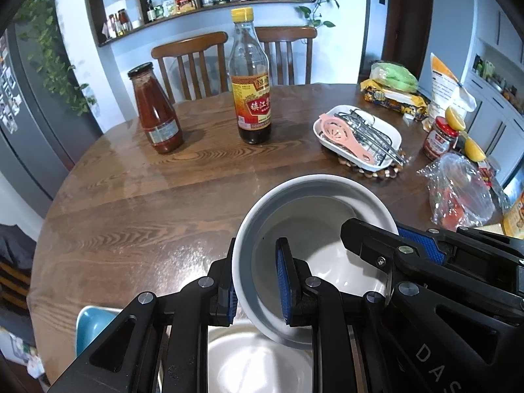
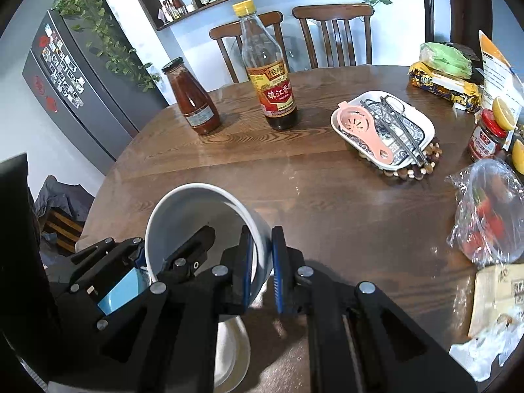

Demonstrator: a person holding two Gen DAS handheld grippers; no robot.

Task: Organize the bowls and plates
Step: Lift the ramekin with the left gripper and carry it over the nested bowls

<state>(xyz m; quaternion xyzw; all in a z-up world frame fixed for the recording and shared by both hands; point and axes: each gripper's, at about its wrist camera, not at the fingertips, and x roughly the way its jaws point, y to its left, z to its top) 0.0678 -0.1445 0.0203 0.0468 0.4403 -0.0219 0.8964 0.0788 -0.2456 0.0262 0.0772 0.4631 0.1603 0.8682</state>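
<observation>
A deep white bowl [image 1: 304,255] is held tilted above the wooden table [image 1: 131,216]. My left gripper [image 1: 257,281] is shut on the bowl's left rim, one pad outside and one inside. My right gripper [image 2: 262,268] is shut on the bowl's [image 2: 196,216] right rim; its black body shows in the left wrist view [image 1: 409,262]. Another white dish [image 1: 258,360] sits on the table just below the bowl; it also shows in the right wrist view [image 2: 229,350]. A blue plate [image 1: 95,324] peeks out at the near left edge.
A red sauce jar [image 1: 157,111] and a dark vinegar bottle [image 1: 252,78] stand at the far side. A white tray with utensils [image 1: 357,134] sits on a beaded trivet. Jars, lemons, a plastic bag [image 1: 458,193] and food packets crowd the right. Chairs stand behind.
</observation>
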